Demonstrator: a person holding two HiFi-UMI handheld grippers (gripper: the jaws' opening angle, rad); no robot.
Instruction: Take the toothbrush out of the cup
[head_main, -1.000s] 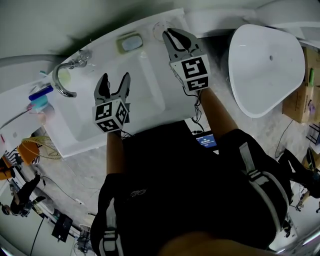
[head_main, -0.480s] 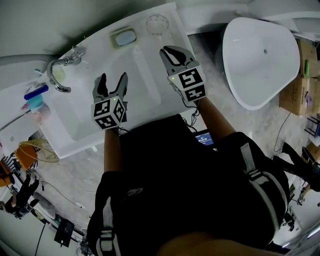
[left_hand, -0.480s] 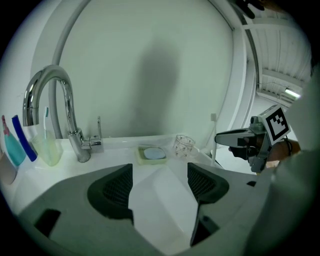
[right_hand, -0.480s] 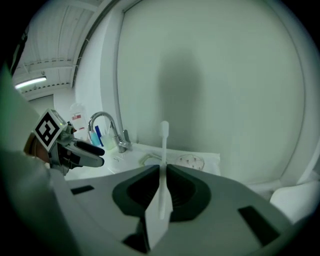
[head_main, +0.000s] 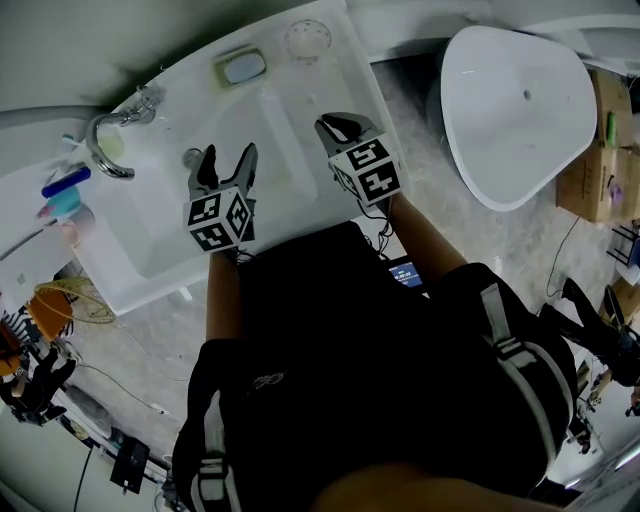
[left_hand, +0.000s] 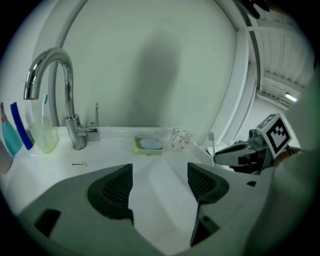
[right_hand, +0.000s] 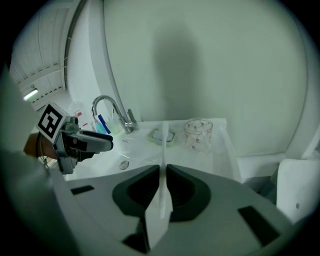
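Toothbrush (right_hand: 163, 145) is hard to see from your head view, because it is white like the sink (head_main: 290, 110) under it. In the right gripper view its near end is a wide blur close to the camera. Its far tip is too small to show any bristles. In the left gripper view only its top bit pokes up past the tip of the right gripper (left_hand: 240, 152). Your dark shirt covers the front edge of the sink in the head view.

A second ago your right gripper (right_hand: 163, 170) was right up at the cup (head_main: 308, 38) and its tip hid part of the rim. Now it has pulled back from the cup, toward you, and the whole round rim shows. Your left gripper (left_hand: 160, 170) has hardly changed its place.

The toothbrush is thin, straight and plain white. It is out of the cup and well apart from it. Your right gripper is clenched on its handle, with both dark pads pressed flat against it. The brush stands up between them and its tip points toward the cup.

The cup is clear glass with little dots on it. Your left gripper is farther from the cup, with its jaws wide apart and only the sink bowl showing between them.
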